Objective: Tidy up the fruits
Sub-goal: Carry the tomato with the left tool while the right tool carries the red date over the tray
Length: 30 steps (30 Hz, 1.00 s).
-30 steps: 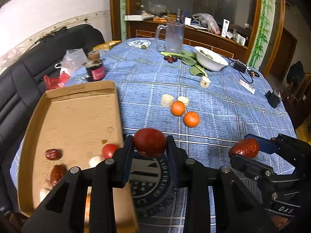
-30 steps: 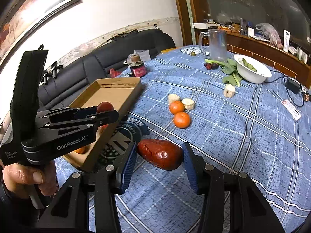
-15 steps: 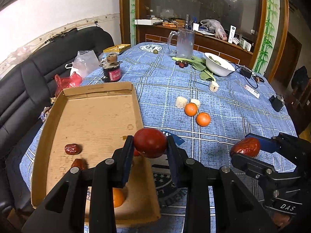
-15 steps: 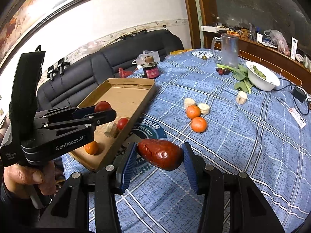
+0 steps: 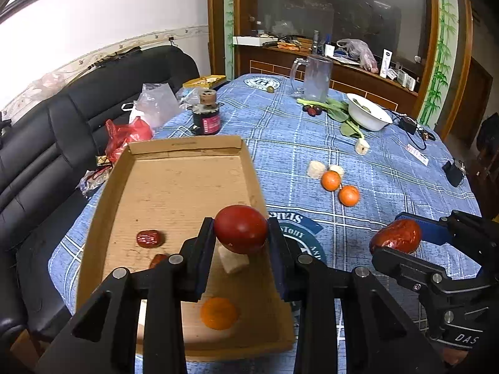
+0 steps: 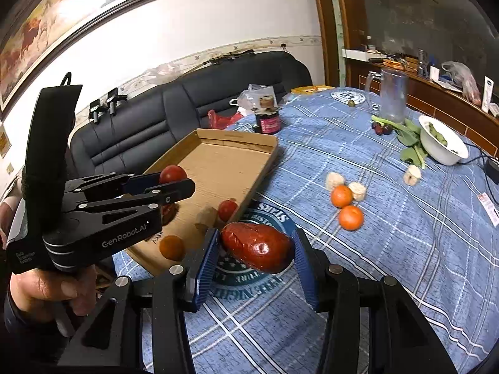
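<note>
My left gripper (image 5: pixel 240 233) is shut on a red tomato (image 5: pixel 240 229) and holds it above the near right part of the cardboard tray (image 5: pixel 174 187). It also shows in the right wrist view (image 6: pixel 170 179). My right gripper (image 6: pixel 255 249) is shut on a red date (image 6: pixel 257 251), held above the blue tablecloth just right of the tray; it also shows in the left wrist view (image 5: pixel 396 239). The tray holds a date (image 5: pixel 149 238), a pale chunk (image 5: pixel 234 263), an orange (image 5: pixel 219 313) and a small tomato (image 6: pixel 227 209). Two oranges (image 5: pixel 331 180) (image 5: pixel 349 195) lie on the cloth.
Pale chunks (image 5: pixel 315 168) sit beside the oranges. A white bowl (image 5: pixel 368 115), greens (image 5: pixel 336 107), a glass mug (image 5: pixel 315 78) and a dark jar (image 5: pixel 206 117) stand farther back. Plastic bags (image 5: pixel 128 134) and a black sofa (image 5: pixel 37 143) are left of the table.
Both grippers have risen and pulled back with their fruit still held. The left gripper has shifted so that more of the tray and its contents show below it.
</note>
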Tool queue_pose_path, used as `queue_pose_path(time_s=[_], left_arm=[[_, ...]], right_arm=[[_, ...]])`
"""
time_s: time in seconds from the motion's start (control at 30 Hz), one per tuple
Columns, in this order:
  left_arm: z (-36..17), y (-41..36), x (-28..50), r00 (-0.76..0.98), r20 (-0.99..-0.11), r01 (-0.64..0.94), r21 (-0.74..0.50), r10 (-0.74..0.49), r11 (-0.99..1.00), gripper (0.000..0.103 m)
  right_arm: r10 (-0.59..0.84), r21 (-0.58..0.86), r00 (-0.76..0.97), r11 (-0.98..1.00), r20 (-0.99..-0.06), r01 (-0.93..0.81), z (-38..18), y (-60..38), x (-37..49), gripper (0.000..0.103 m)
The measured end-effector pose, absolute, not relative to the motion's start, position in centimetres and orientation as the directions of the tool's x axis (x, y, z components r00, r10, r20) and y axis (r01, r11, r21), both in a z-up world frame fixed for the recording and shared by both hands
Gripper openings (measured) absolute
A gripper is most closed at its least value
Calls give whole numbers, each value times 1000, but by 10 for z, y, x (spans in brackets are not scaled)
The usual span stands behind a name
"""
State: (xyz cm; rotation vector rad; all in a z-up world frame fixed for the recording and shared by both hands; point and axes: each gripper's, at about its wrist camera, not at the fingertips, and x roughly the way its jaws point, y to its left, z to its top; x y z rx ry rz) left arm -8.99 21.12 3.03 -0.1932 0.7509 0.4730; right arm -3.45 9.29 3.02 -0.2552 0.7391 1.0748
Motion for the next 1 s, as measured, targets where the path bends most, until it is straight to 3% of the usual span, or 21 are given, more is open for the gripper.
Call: queue_pose_path(time_s=[0.63, 1.0], left_arm=[[20, 245, -101, 599, -717, -515, -4, 357, 857, 30], [23, 307, -106, 575, -725, -591, -47, 380, 805, 30]], right_arm=[[717, 147, 224, 416, -660, -897, 29, 137, -43, 48], [727, 171, 194, 396, -658, -902, 27, 174, -30, 48]])
